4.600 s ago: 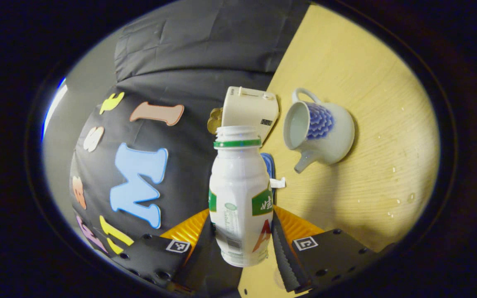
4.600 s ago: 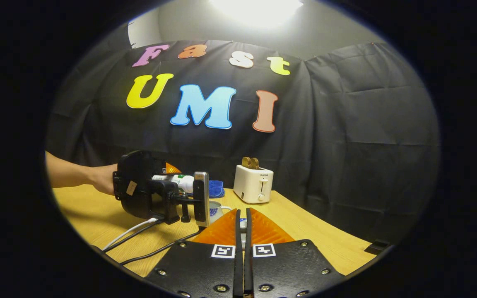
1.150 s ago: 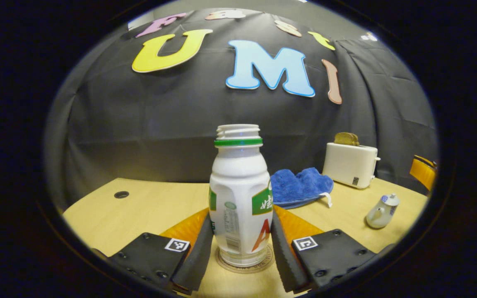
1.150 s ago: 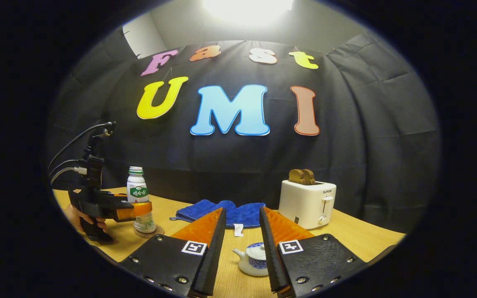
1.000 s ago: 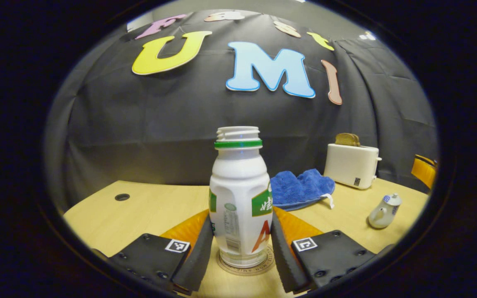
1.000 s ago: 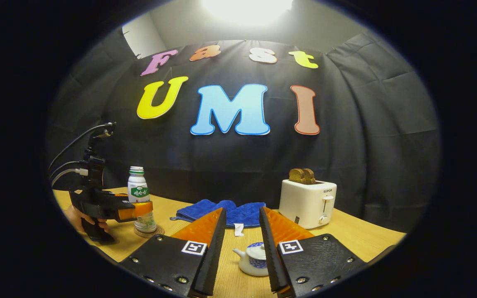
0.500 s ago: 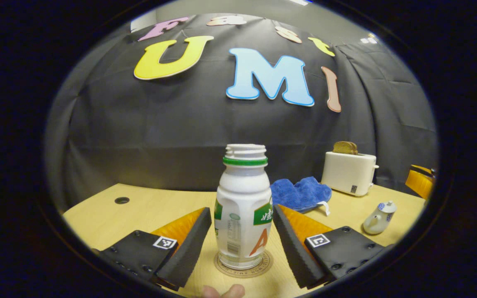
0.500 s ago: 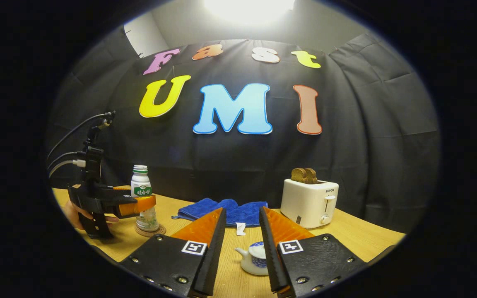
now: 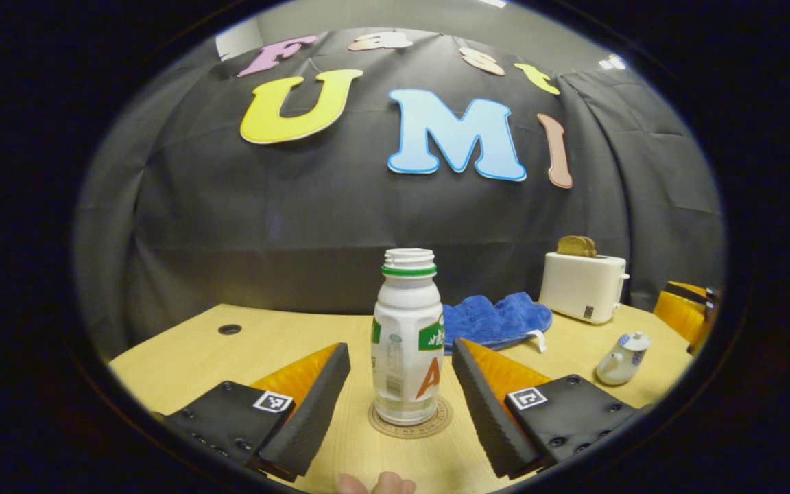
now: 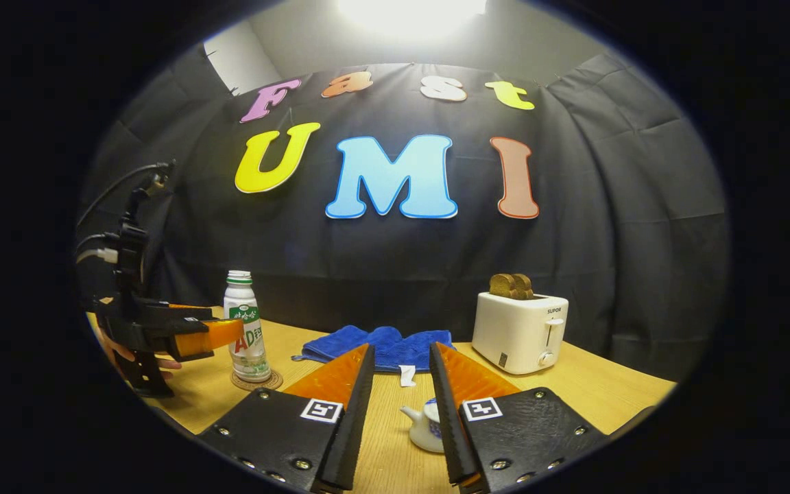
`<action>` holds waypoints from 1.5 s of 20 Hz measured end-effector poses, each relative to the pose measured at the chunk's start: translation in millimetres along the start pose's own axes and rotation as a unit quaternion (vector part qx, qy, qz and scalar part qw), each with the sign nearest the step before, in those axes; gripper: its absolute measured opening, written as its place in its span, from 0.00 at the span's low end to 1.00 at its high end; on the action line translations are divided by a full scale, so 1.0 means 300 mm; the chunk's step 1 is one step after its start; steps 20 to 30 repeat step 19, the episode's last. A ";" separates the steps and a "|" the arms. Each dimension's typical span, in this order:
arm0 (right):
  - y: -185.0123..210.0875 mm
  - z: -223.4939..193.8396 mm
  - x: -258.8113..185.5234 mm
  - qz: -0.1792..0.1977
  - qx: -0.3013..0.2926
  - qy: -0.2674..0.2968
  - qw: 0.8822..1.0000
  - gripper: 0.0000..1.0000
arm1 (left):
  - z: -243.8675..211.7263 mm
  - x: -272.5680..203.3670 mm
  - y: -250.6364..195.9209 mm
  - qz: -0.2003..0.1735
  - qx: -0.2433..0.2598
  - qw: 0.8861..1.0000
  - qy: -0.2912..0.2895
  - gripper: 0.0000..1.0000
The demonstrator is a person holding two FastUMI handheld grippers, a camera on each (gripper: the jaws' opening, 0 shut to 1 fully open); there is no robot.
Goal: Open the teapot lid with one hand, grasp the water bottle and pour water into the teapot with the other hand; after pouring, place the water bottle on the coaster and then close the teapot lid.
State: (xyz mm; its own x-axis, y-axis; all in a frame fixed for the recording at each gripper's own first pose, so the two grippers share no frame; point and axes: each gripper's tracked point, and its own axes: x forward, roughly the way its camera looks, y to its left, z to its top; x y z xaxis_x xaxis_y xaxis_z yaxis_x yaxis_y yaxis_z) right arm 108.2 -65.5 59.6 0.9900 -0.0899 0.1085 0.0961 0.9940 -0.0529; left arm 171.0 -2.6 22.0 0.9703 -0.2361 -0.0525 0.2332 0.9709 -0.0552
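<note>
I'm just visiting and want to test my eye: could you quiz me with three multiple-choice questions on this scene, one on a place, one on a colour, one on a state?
1. The bottle stands on: A) coaster B) cloth C) toaster
2. The cloth is: A) red B) blue C) green
3. The teapot lid is: A) on B) off, on the table C) in a gripper

A: the round coaster rings the bottle's base.
B: it is plainly blue.
A: the lid sits on the pot, and the left gripper and right gripper are open.
</note>
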 end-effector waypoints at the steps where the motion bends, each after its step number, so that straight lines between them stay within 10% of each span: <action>1: 0.008 -0.003 -0.003 0.000 0.000 0.001 1.000 0.49 | 0.011 -0.033 -0.004 0.002 0.000 1.000 -0.008 0.98; 4: 0.060 -0.014 -0.016 0.011 0.023 0.018 1.000 0.54 | 0.040 -0.142 -0.028 0.002 0.008 1.000 -0.021 1.00; 9: 0.102 0.032 -0.119 0.002 0.019 0.007 1.000 0.97 | 0.077 -0.306 -0.081 -0.003 0.007 0.999 -0.052 1.00; 30: 0.172 -0.033 -0.375 -0.013 0.005 0.040 0.999 0.97 | -0.003 -0.562 -0.107 0.014 -0.017 0.999 -0.041 1.00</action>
